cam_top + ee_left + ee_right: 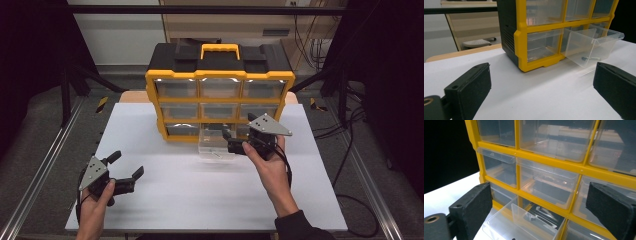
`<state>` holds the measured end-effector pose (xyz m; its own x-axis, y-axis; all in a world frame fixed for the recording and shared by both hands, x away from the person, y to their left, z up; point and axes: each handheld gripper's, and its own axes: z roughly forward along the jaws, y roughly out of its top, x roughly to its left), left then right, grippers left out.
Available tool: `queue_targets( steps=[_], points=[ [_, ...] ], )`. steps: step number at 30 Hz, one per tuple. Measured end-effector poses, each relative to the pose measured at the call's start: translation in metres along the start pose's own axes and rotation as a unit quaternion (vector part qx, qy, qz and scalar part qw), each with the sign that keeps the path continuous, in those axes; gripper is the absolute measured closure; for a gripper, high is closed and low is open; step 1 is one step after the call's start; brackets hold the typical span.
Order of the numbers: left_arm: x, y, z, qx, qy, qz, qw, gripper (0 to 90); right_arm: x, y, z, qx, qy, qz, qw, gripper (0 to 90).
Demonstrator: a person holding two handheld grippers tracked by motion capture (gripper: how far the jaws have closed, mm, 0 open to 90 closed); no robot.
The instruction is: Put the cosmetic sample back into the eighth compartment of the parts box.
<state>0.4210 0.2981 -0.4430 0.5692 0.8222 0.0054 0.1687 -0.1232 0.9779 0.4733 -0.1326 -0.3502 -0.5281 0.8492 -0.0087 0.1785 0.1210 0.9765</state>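
A yellow and black drawer cabinet (219,85) with clear drawers stands at the back middle of the white table (200,195). Its bottom middle drawer (216,148) is pulled out. In the left gripper view this drawer (594,42) holds a small screw (587,58). My right gripper (229,140) hovers open at the drawer's right side, above it, with nothing between its jaws. The right gripper view looks over the open drawer (519,225) at the cabinet front (549,162). My left gripper (126,165) is open and holds nothing, low over the table's front left, pointing towards the cabinet (524,37).
The cabinet has a yellow carry handle (220,50) on its black top. Metal rails (45,165) run along both sides of the table. Cables (345,165) trail off the right side. A wooden table edge (464,52) lies behind the white table.
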Motion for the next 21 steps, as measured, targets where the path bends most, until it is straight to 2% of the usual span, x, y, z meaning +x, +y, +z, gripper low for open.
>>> queue_targets(
  steps=[9, 15, 21],
  points=[
    [0.0, 0.001, -0.001, -0.004, -0.001, 0.0, 1.0, 1.4, -0.006, -0.006, -0.013, -0.019, -0.007, -0.007, 0.9998, 9.9],
    [-0.002, 0.002, -0.001, -0.008, -0.006, -0.001, 1.0, 1.4, -0.008, -0.01, -0.021, -0.022, -0.009, -0.014, 0.9996, 5.7],
    [-0.004, 0.004, -0.002, -0.013, -0.01, 0.0, 0.9999, 1.3, -0.011, -0.017, -0.029, -0.03, -0.018, -0.018, 0.9992, 5.6]
  ],
)
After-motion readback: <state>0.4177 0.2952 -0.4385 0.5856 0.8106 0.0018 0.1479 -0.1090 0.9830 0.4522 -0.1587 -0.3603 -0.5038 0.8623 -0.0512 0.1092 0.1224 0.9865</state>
